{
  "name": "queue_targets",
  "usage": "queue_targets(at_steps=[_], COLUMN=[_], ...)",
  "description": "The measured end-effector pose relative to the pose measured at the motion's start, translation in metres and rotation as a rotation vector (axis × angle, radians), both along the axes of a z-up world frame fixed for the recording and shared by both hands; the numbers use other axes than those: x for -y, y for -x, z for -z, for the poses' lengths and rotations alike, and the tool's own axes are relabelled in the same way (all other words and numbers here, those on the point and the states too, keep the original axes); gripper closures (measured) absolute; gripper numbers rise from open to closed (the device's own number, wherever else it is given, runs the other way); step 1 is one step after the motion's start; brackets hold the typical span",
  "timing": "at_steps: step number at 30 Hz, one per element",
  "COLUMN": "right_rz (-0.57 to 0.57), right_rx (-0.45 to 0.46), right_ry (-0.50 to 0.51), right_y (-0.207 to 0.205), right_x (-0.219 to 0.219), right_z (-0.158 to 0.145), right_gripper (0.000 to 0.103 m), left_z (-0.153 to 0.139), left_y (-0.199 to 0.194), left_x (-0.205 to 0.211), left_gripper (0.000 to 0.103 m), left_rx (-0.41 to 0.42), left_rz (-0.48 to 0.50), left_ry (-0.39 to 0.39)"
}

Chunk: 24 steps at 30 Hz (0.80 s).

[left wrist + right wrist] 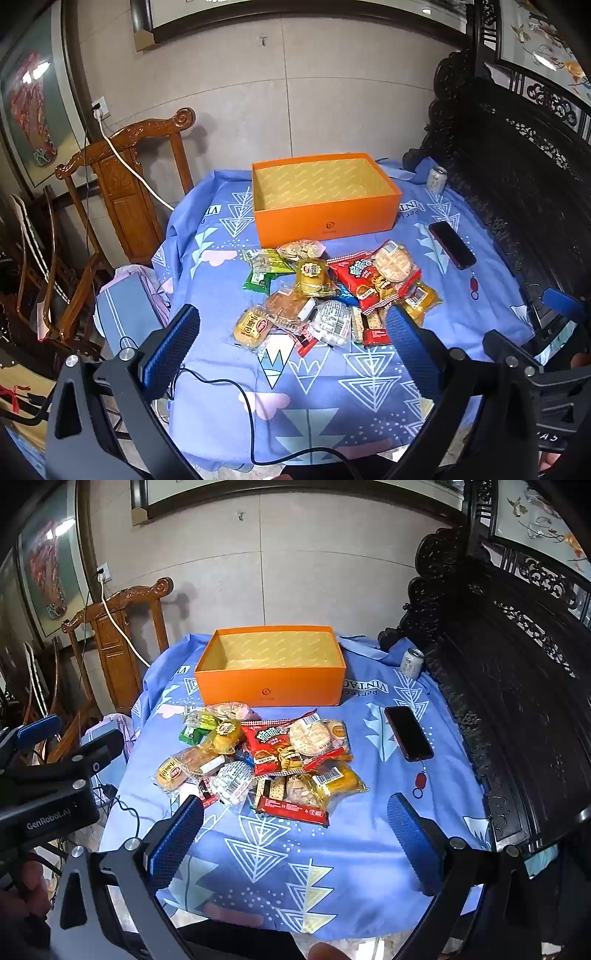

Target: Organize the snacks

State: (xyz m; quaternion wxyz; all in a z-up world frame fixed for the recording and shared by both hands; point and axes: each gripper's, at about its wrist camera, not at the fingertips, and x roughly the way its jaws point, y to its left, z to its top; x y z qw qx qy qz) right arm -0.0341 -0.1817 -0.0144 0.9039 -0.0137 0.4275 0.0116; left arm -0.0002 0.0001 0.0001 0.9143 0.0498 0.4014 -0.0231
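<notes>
A table covered in a blue patterned cloth (332, 867) stands against a pale wall. At its far side sits an open orange box (271, 686), with nothing visible inside. Just in front of the box, touching or nearly touching its near wall, lies a loose pile of snacks (266, 760) in small sealed wrappers, overlapping one another.

A red packet (271, 747) lies near the middle of the pile. A round yellow bun (170, 773) sits at the left edge, and a long red bar (293, 810) lies along the near edge. To the right of the pile a dark phone (408, 733) lies flat, and a drinks can (412, 662) stands upright near the far right corner. A carved wooden chair (118, 635) stands to the left of the table.

Two hand-held grippers hover over the near side of the table, angled down toward the pile. The left gripper (291, 350) has its blue pads spread wide, with nothing between them. The right gripper (295, 830) is likewise fully released and empty. Neither touches a snack.

The packets look light and soft, with slick, crinkly film that would slide under a loose pinch. The cakes and crackers inside would probably crush or snap if squeezed hard. A gentle grip across a packet's middle seems safest, starting with one at the pile's edge, such as the bun or the bar.
</notes>
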Motion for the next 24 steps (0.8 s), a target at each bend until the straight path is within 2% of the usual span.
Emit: queue_targets(at_steps=[24], right_rz=[0.004], right_rx=[0.002], right_ry=[0.003], right_y=[0.004], right_x=[-0.003], right_z=[-0.005], right_gripper=[0.003], left_z=[0.001], left_y=[0.004], left_x=[-0.013], left_gripper=[0.004], left_rx=[-0.004], left_rz=[-0.006], left_ry=[0.008])
